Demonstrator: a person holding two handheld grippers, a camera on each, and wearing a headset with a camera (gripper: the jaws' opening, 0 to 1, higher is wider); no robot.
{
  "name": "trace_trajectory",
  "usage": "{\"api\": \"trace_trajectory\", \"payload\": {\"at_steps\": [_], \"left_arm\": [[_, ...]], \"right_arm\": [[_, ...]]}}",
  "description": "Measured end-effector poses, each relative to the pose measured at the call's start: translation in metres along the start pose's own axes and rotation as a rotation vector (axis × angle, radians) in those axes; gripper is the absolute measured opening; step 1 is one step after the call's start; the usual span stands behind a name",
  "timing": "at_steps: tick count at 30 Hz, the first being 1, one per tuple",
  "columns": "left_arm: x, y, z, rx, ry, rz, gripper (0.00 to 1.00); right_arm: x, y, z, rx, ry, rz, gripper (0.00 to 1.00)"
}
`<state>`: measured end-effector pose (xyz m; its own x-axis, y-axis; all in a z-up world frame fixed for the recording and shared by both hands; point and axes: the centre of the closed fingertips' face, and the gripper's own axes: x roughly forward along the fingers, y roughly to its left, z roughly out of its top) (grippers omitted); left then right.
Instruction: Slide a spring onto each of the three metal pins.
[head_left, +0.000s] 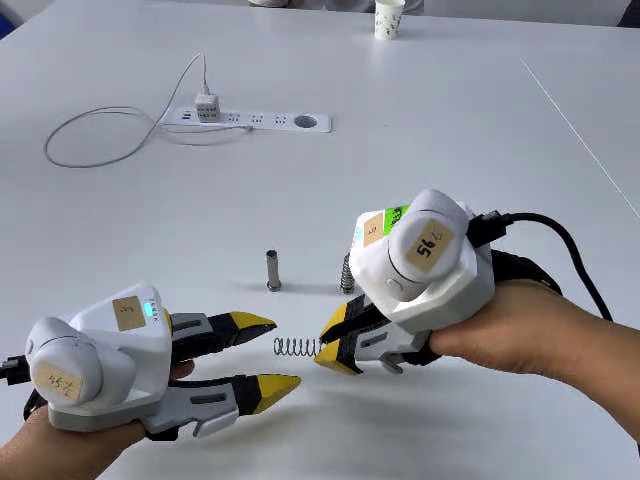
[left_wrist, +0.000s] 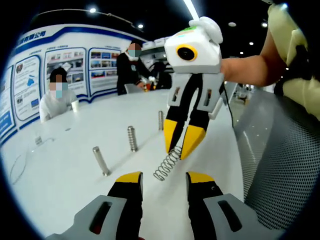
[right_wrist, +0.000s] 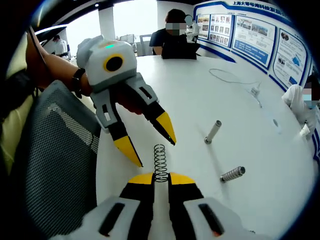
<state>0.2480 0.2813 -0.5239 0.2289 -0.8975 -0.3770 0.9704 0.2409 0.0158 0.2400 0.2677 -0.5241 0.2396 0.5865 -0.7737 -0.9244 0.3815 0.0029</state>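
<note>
Spring (head_left: 293, 347) between left claw (head_left: 287, 351) and right claw (head_left: 323, 350); bare pin (head_left: 272, 270) behind, left of sprung pin (head_left: 346, 272).

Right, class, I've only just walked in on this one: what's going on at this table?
A person at a white table holds a gripper in each hand. The right gripper is shut on one end of a loose spring. The spring's free end points toward the left gripper, whose jaws stand open. Behind them one pin stands bare, a second pin already wears a spring, and a third pin seems to as well.
</note>
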Motion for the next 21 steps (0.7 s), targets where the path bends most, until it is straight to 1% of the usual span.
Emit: {"api": "trace_trajectory", "payload": {"at_steps": [7, 11, 15, 21], "left_arm": [[0.001, -0.007, 0.0, 0.029, 0.004, -0.024, 0.26], [0.001, -0.008, -0.001, 0.041, 0.006, -0.033, 0.21], [0.001, -0.007, -0.002, 0.045, 0.008, -0.024, 0.18], [-0.001, -0.004, -0.005, 0.046, 0.013, -0.011, 0.13]], "right_arm": [[-0.001, 0.006, -0.001, -0.006, 0.016, 0.019, 0.11], [-0.001, 0.008, 0.0, -0.009, 0.021, 0.025, 0.11], [-0.001, 0.01, 0.004, -0.011, 0.019, 0.027, 0.11], [-0.003, 0.012, 0.012, -0.013, -0.001, 0.031, 0.11]]}}
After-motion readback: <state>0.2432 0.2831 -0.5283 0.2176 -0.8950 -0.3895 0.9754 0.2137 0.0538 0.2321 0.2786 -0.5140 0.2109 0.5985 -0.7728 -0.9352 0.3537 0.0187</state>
